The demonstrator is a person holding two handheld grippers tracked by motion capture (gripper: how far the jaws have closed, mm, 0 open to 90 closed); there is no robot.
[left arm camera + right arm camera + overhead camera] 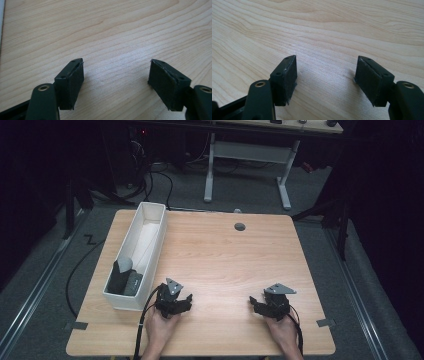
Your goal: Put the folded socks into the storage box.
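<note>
On the light wooden table my left gripper rests near the front edge, held in a hand, its jaws spread with bare wood between them. The left gripper view shows those open pads low over the tabletop. My right gripper lies to the right, also near the front edge and also open. Its own view has the black pads wide apart over plain wood, with nothing between them.
A long white bin stands along the table's left side; a dark item and a grey one lie in its near end. A small grey round cap sits in the tabletop at the far middle. Cables trail off the front edge.
</note>
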